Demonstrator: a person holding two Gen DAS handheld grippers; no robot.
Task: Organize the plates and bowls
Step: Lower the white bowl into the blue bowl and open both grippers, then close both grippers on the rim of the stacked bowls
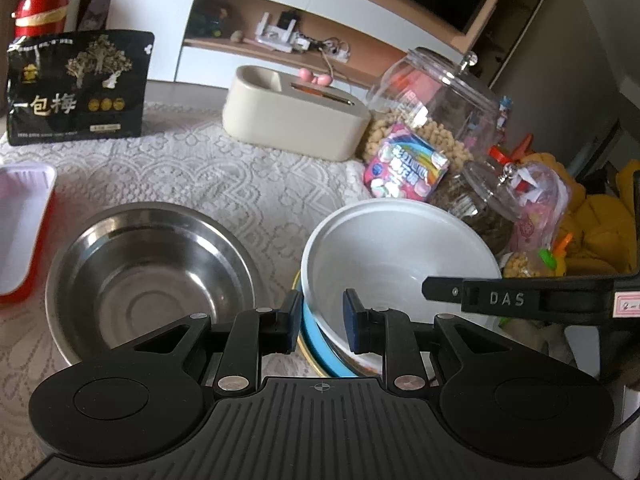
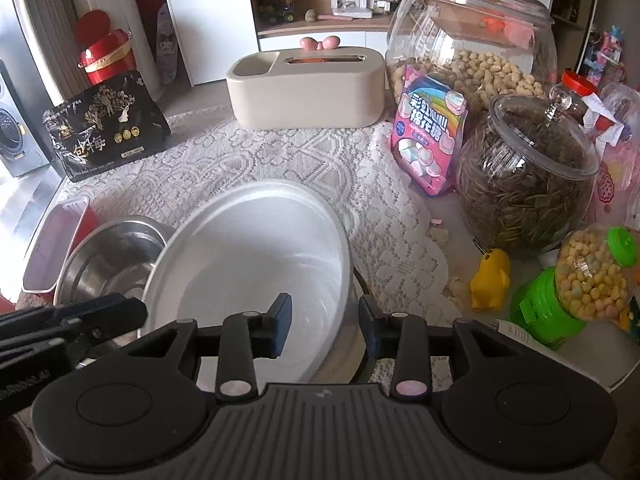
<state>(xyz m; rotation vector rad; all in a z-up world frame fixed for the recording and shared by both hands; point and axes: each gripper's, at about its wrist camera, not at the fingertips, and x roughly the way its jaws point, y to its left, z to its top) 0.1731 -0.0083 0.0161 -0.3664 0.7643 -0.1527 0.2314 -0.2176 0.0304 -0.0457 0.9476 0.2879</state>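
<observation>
White ceramic bowl [image 2: 248,256]: stiff, slick, fragile; take its rim; left gripper [image 1: 322,322] and right gripper [image 2: 324,326] straddle rim, unclenched

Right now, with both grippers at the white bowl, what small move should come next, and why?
Probably lift the right gripper clear of the white bowl. Its jaws stand apart astride the rim, not pinching it, and the bowl seems to rest on the blue plate, while the left gripper straddles the opposite rim.
</observation>
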